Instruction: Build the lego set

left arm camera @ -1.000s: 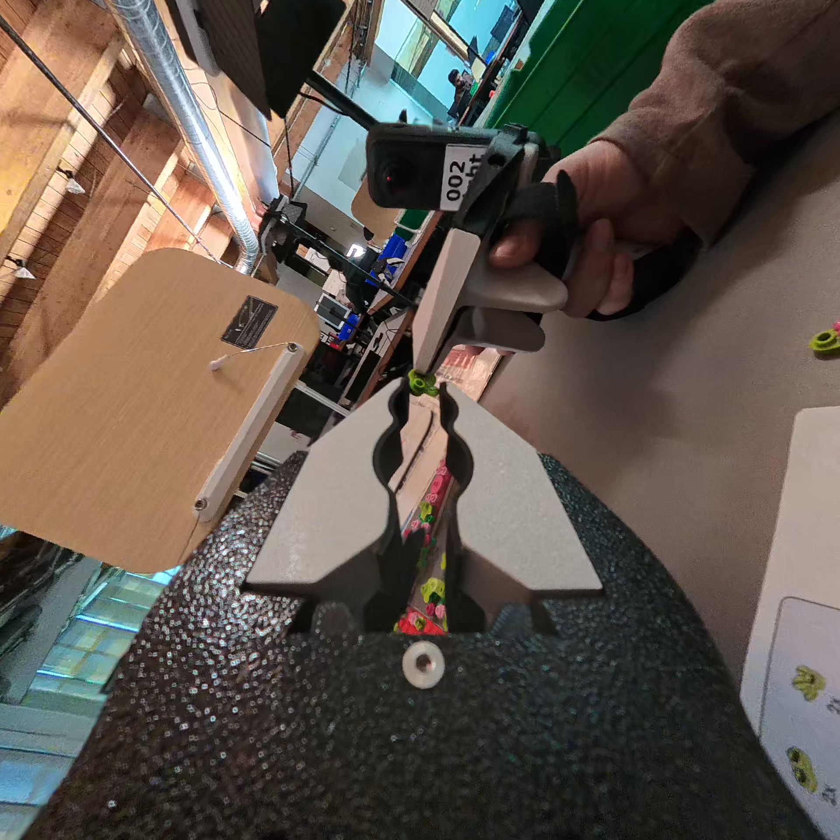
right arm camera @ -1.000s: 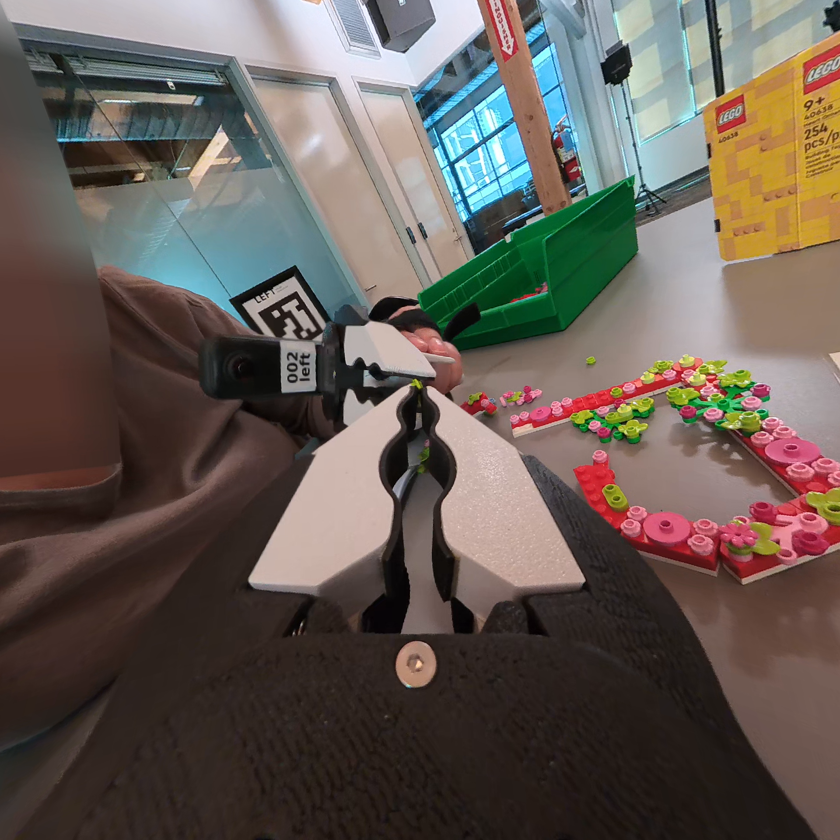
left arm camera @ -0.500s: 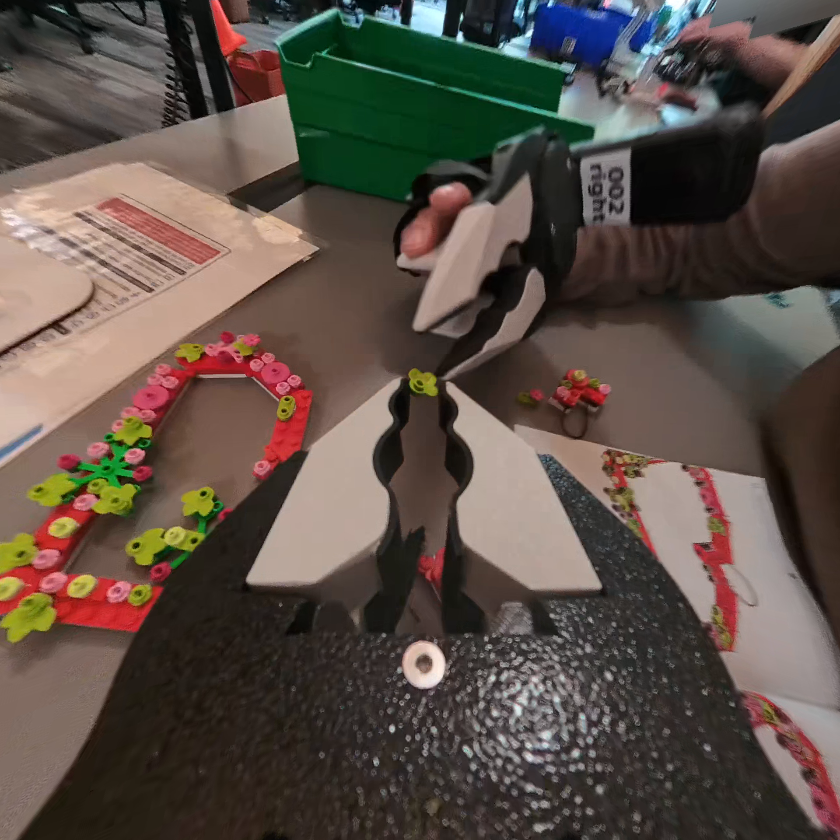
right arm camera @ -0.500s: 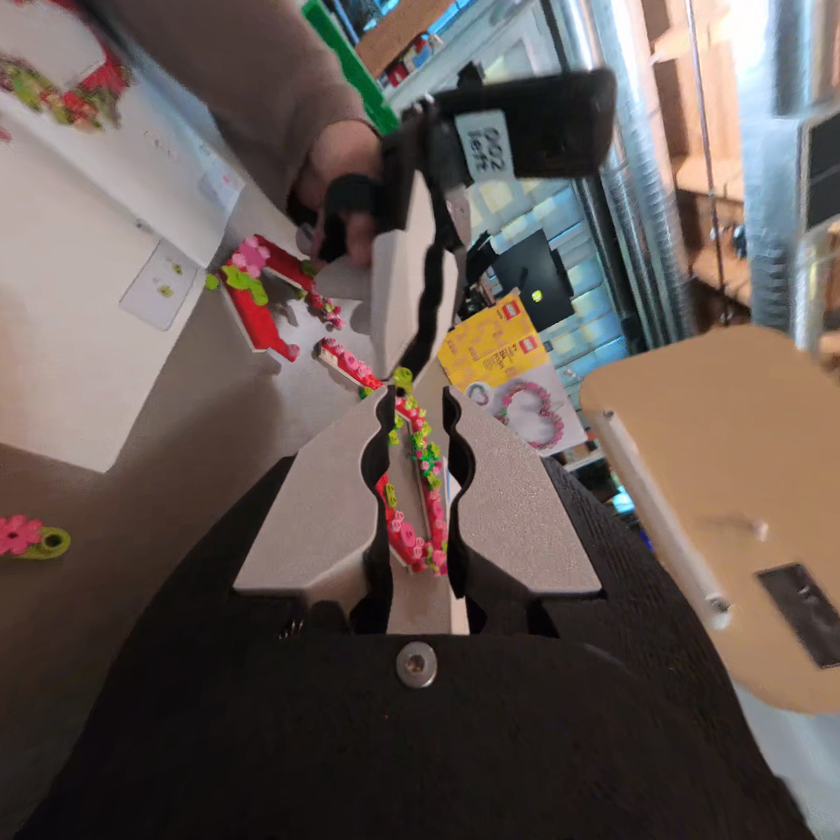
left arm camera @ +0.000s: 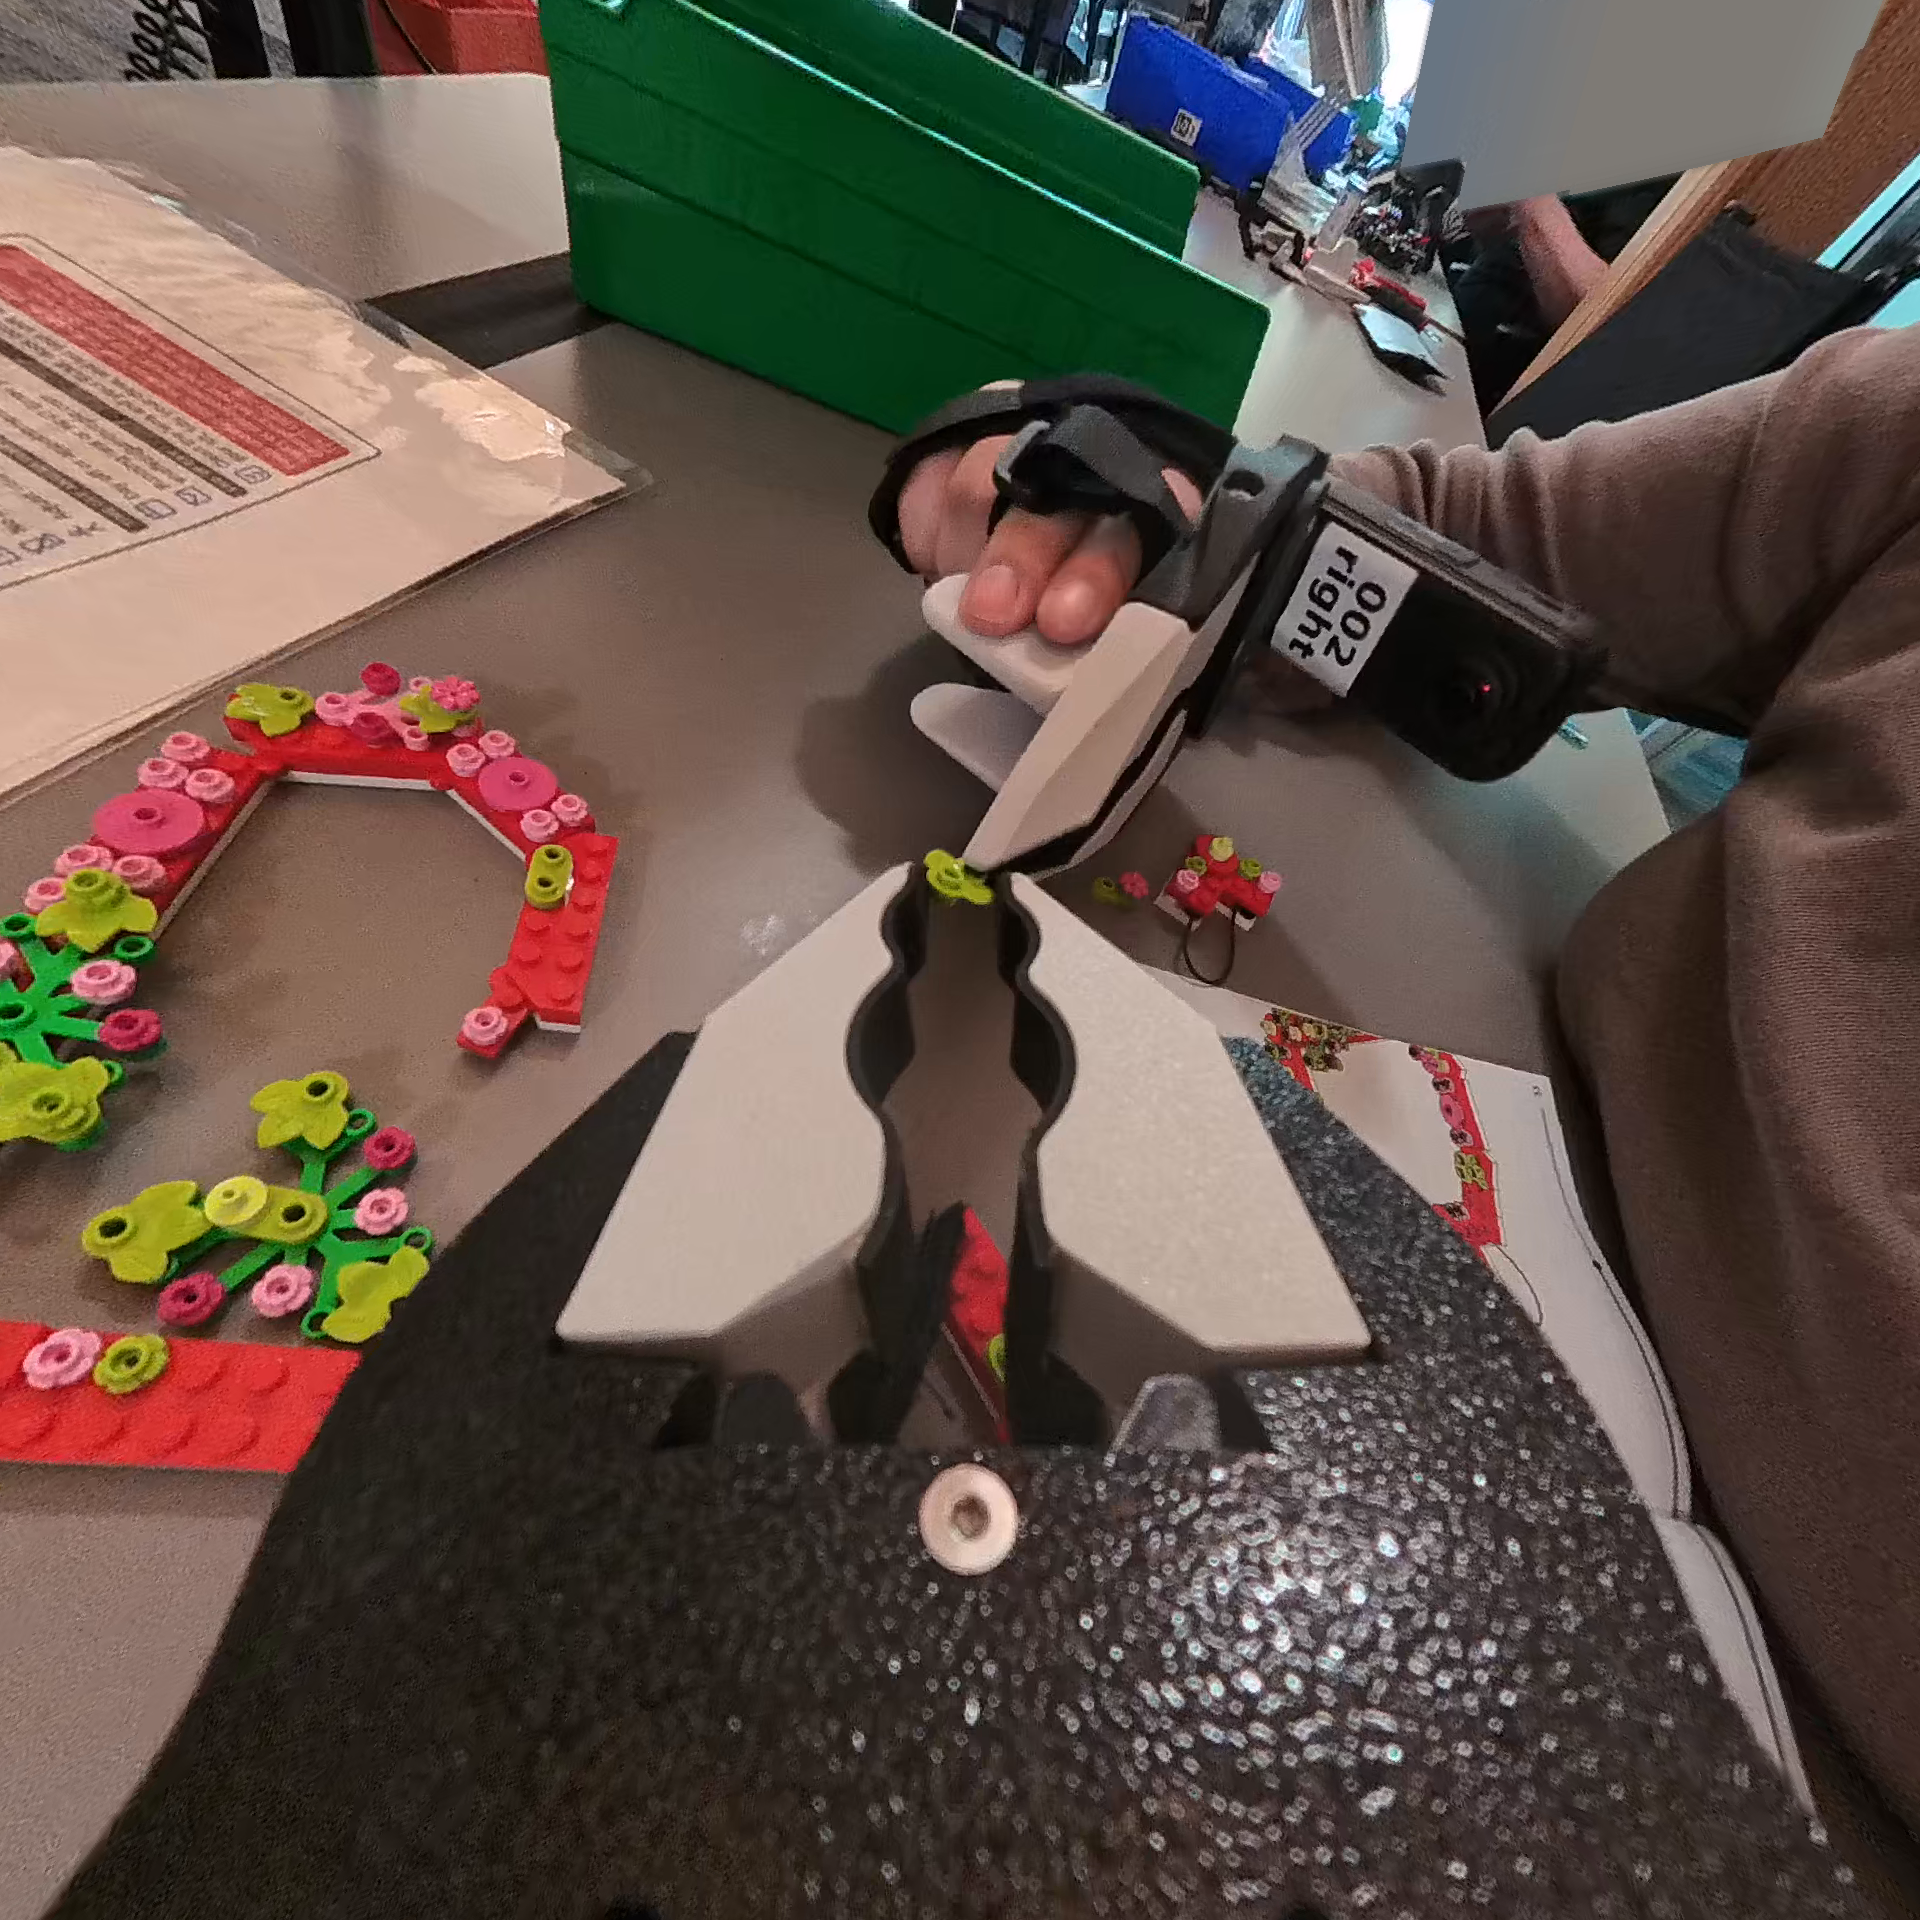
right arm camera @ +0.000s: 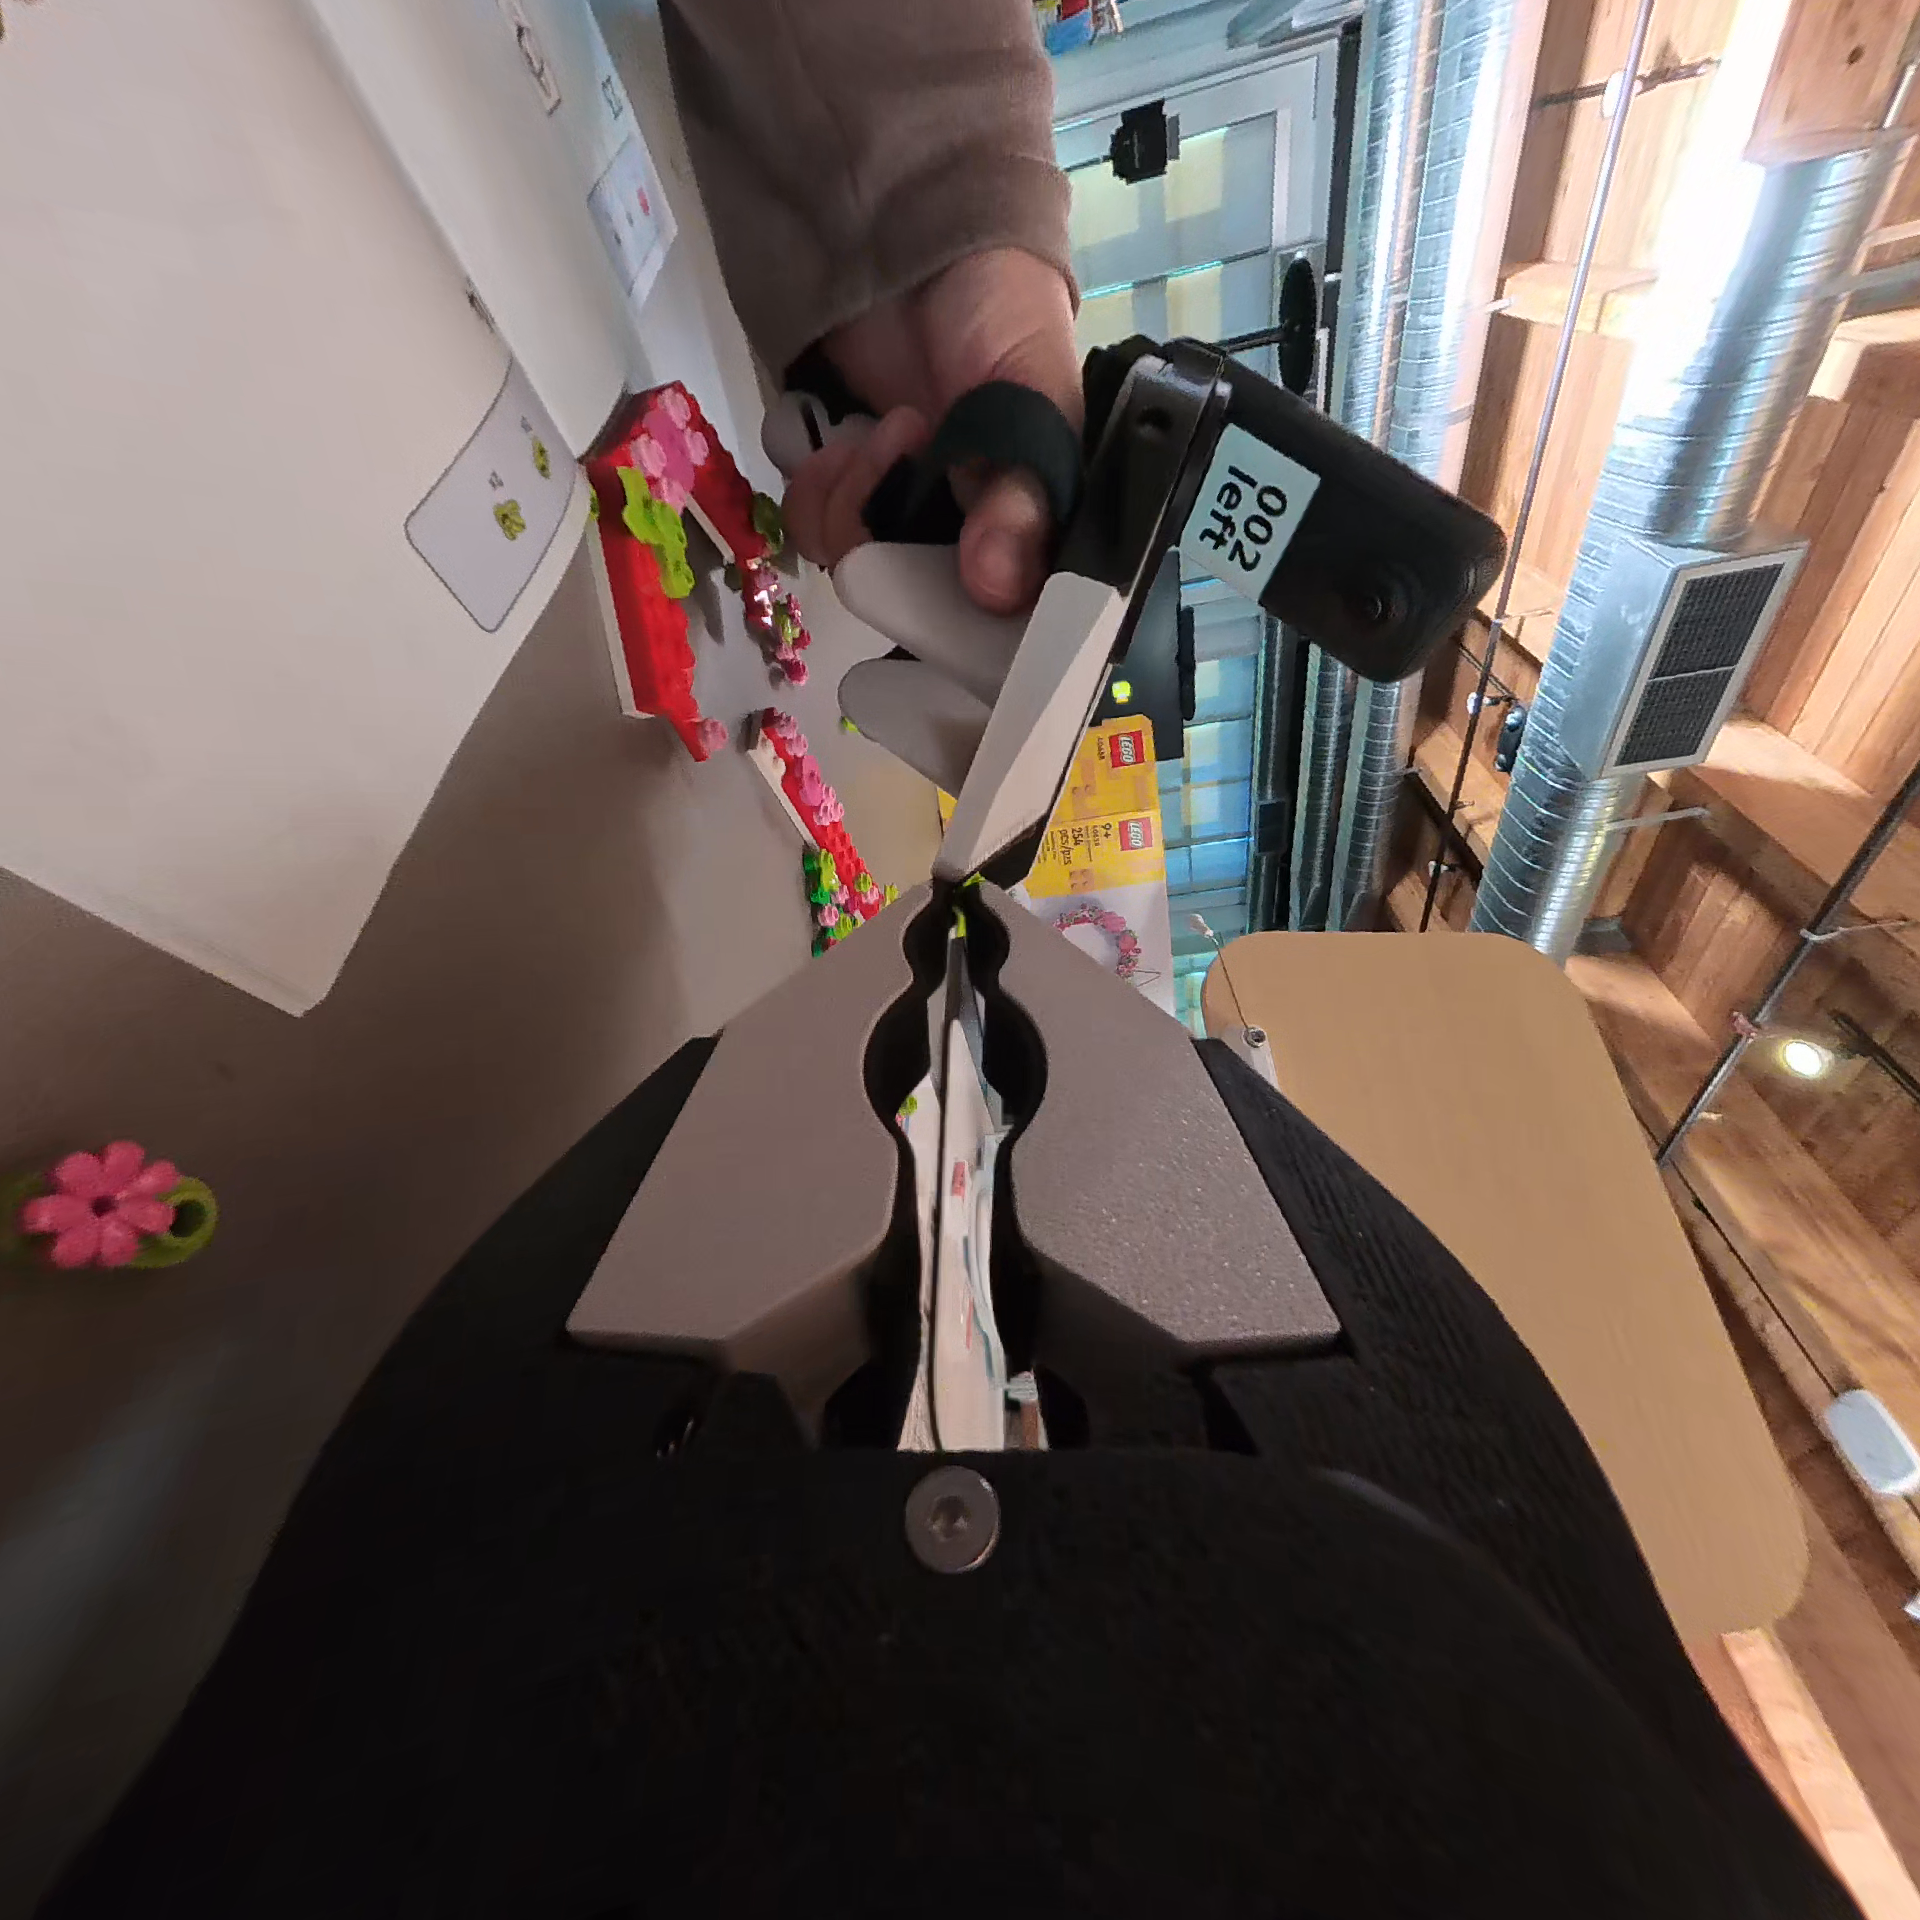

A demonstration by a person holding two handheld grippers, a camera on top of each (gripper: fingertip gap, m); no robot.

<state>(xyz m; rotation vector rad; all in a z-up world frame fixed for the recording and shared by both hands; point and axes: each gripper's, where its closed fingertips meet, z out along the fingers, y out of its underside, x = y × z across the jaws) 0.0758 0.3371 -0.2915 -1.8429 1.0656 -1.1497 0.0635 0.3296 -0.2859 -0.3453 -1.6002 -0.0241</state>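
Observation:
A small lime green leaf piece [left arm camera: 954, 878] is held above the grey table between the tips of my left gripper [left arm camera: 958, 891], which is shut on it. My right gripper [left arm camera: 987, 860] reaches in from the upper right, tip to tip with the left, and pinches the same piece's edge. In the right wrist view the right gripper [right arm camera: 961, 906] is nearly closed on a lime sliver [right arm camera: 966, 916], with the left gripper's fingertips [right arm camera: 961, 857] meeting it. Red heart-frame segments [left arm camera: 416, 769] with pink flowers and green leaves lie at the left.
A green leaf cluster [left arm camera: 270, 1226] and a red plate [left arm camera: 208, 1403] lie at lower left. A small red sub-assembly [left arm camera: 1221, 888] sits by the instruction booklet [left arm camera: 1507, 1195]. Green bin [left arm camera: 883, 239] and laminated sheet [left arm camera: 208, 416] at the back. Pink flower piece [right arm camera: 104, 1205], yellow box [right arm camera: 1112, 821]. Left and right tips are no more than a few centimetres apart.
Both grippers have turned together, staying tip to tip on the lime piece. The left one swung from pointing up at the ceiling down over the table; the right one rolled sideways.

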